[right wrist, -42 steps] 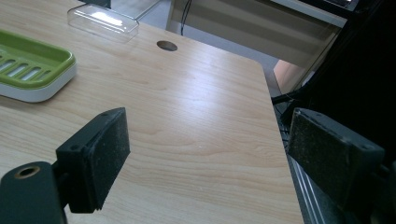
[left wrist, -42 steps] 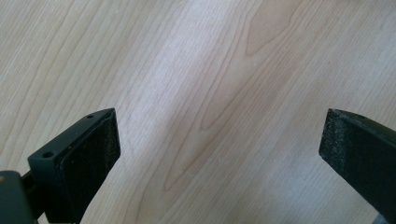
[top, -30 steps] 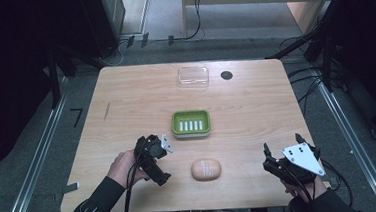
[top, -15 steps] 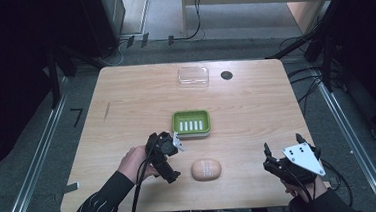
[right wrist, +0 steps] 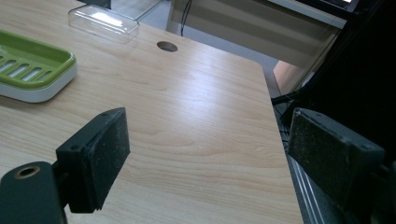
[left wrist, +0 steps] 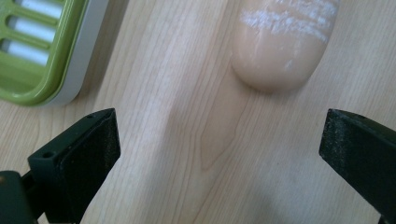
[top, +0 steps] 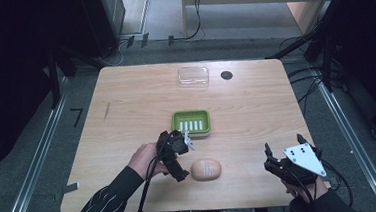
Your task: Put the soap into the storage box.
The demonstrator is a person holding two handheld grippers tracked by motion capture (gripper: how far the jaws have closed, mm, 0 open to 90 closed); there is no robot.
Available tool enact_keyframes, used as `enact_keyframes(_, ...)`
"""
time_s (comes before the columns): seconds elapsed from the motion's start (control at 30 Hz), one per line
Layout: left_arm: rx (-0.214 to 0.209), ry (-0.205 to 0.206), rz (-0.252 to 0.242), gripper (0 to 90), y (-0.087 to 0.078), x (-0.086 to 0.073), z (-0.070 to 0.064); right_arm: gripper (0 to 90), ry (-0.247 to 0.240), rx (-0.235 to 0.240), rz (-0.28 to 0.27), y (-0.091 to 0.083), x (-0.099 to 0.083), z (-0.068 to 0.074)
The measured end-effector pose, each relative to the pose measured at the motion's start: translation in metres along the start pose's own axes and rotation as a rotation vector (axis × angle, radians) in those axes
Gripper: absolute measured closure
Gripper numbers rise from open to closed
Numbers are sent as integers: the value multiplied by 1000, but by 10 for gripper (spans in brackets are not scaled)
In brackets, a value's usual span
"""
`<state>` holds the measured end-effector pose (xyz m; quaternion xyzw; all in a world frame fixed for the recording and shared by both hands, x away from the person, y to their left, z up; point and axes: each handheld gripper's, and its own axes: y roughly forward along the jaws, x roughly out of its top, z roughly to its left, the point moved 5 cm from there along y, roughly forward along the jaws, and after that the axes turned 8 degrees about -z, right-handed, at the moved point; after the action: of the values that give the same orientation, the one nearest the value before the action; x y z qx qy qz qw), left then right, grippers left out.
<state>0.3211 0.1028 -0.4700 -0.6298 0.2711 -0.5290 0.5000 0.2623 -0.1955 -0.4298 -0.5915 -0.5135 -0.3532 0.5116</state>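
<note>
- Left gripper (top: 178,159), held in a hand (top: 144,159) in a striped sleeve: jaws spread wide, nothing between them. In the left gripper view only bare wood lies in the gap.
- Soap bar (top: 205,169), tan and oval: lies flat on the table (top: 127,120), just beside the left gripper, toward the near edge. In the left gripper view its rounded end (left wrist: 280,51) sits ahead of the jaws, apart from both; the rest is cut off by the frame top. A whitish scuffed patch crosses its top.
- Green soap dish (top: 191,123), slotted, on a pale base: just beyond the left gripper, near mid-table. Nothing lies in it. Its corner (left wrist: 42,51) shows beside the left jaw, not touching.
- Right gripper (top: 285,169): at the near right corner, well apart from soap and dish, jaws wide apart and empty. Its grey plate hides part of the hand.
- Clear plastic lid (top: 193,77): at the far edge, faint against the wood; a dark round hole (top: 226,75) sits beside it.
- Open wood between soap and right gripper, and across the whole left half of the table.
</note>
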Motion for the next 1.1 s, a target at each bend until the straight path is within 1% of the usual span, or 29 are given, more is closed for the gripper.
enact_keyframes(0.07, -6, 14, -2, 0, 1, 4, -2, 135, -3, -1, 0, 0, 0, 0)
enact_keyframes(0.17, -28, 30, -9, 0, 3, 11, -5, 136, -6, -1, 1, 0, 0, 0)
enact_keyframes(0.2, -34, 33, -11, 0, 5, 13, -7, 136, -6, 0, 1, 0, 0, 0)
enact_keyframes(0.23, -42, 46, -4, 0, 6, 14, -7, 136, -5, 0, 1, 0, 0, 0)
enact_keyframes(0.37, -62, 57, -8, 0, 12, 18, -11, 136, -1, -1, 2, -1, 0, 0)
enact_keyframes(0.5, -85, 82, -5, 0, 19, 24, -17, 136, -1, -1, 3, -1, 0, 0)
enact_keyframes(0.53, -95, 94, 2, 0, 21, 26, -19, 136, -1, -1, 2, -1, 0, 0)
enact_keyframes(0.6, -116, 98, 7, 0, 24, 28, -21, 136, 0, -2, 1, -1, 0, 0)
enact_keyframes(0.67, -126, 101, 12, 0, 27, 30, -23, 136, 0, -2, 1, -1, 0, 0)
enact_keyframes(0.7, -126, 101, 11, 0, 28, 30, -23, 136, 2, -4, 2, -1, -1, 0)
enact_keyframes(0.73, -125, 112, 20, 0, 29, 31, -23, 136, 5, -5, 3, -1, -1, -1)
enact_keyframes(0.8, -135, 120, 21, 0, 32, 33, -24, 136, 7, -6, 4, -1, -1, -1)
enact_keyframes(0.83, -136, 119, 20, 0, 33, 35, -25, 136, 8, -6, 4, -1, -1, -1)
enact_keyframes(0.97, -145, 142, 29, 0, 39, 40, -28, 136, 5, -5, 0, -1, 0, -1)
enact_keyframes(1.1, -151, 151, 36, 0, 43, 41, -30, 136, 6, -8, -1, -1, -1, -2)
